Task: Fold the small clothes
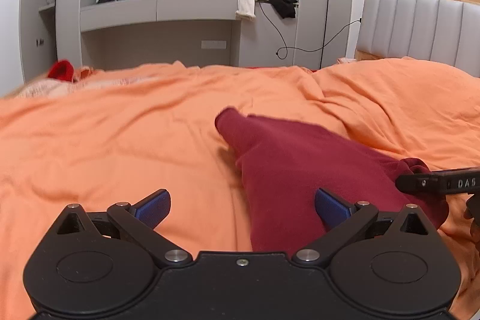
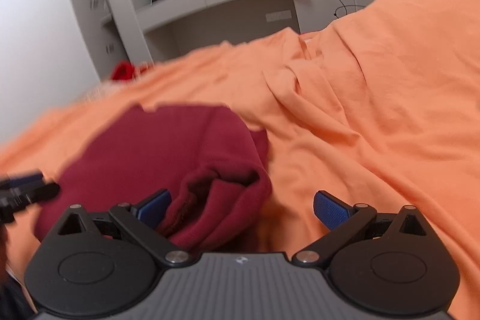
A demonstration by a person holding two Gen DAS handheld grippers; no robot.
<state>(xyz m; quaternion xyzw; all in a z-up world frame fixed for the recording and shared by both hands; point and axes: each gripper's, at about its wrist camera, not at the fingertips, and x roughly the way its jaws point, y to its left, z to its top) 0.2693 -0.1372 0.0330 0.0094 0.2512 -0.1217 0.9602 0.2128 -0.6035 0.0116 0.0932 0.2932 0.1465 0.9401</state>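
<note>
A dark red small garment (image 1: 288, 170) lies on the orange bedsheet (image 1: 120, 134), one narrow end pointing away. My left gripper (image 1: 243, 209) is open above the sheet, its right pad over the garment's near edge. My right gripper (image 2: 243, 210) is open and empty, with the garment's bunched end (image 2: 216, 200) between its blue pads, close to the left one. The garment's flat part (image 2: 156, 146) spreads beyond. The right gripper's body (image 1: 438, 180) enters the left wrist view at the right edge. The left gripper (image 2: 21, 191) shows at the left edge of the right wrist view.
A bright red item (image 1: 61, 70) lies at the bed's far left edge. A padded grey headboard (image 1: 420, 29) stands at the right. Grey built-in shelves (image 1: 156, 11) with clothes (image 1: 264, 0) draped on top and a dangling cable stand behind the bed.
</note>
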